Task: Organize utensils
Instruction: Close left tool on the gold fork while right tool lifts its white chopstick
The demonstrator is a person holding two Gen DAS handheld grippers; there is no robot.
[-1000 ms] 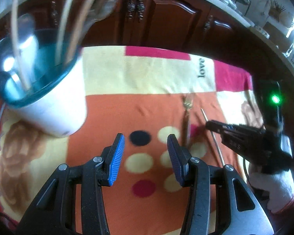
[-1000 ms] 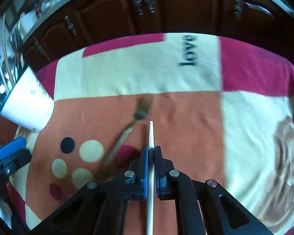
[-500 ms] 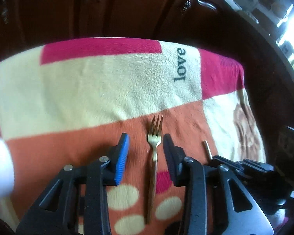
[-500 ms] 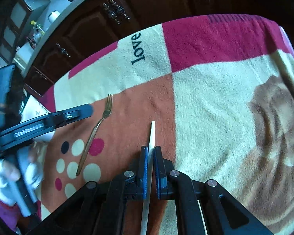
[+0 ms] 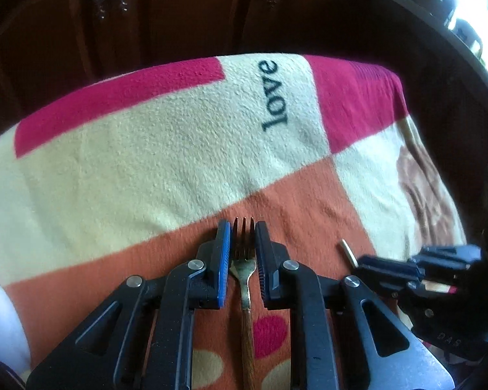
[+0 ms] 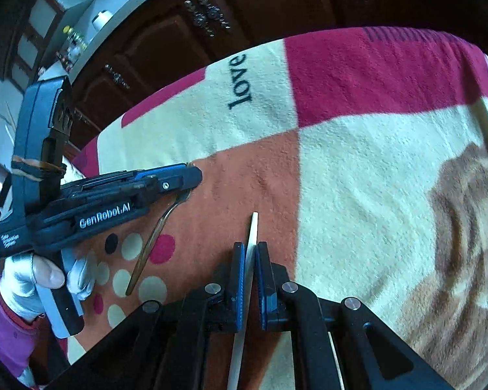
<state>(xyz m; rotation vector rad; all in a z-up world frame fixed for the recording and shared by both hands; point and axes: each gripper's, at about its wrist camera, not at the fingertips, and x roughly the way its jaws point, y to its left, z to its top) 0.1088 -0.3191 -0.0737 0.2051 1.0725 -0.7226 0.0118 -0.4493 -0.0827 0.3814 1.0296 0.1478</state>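
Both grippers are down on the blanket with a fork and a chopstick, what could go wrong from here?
The left gripper is closing around the fork at its tines, far from the handle, so it may tip when lifted. The right gripper pinches the thin chopstick, which could swivel. The soft blanket might snag in the pads.

Left claw [image 5: 243, 253]: black angular linkage arms with round silver screws at the pivots; blue ribbed pads [image 5: 223, 260] on the inner finger faces. Seen from the side, its black housing carries white "GenRobot.AI" lettering behind the fingers, smaller white print further back, and a brown band around the upright rear block.

Right claw [image 6: 250, 279]: same black arms, silver screws, blue pads.

Left hand [image 6: 32, 279]: white glove; magenta sleeve [image 6: 3, 331] behind it.
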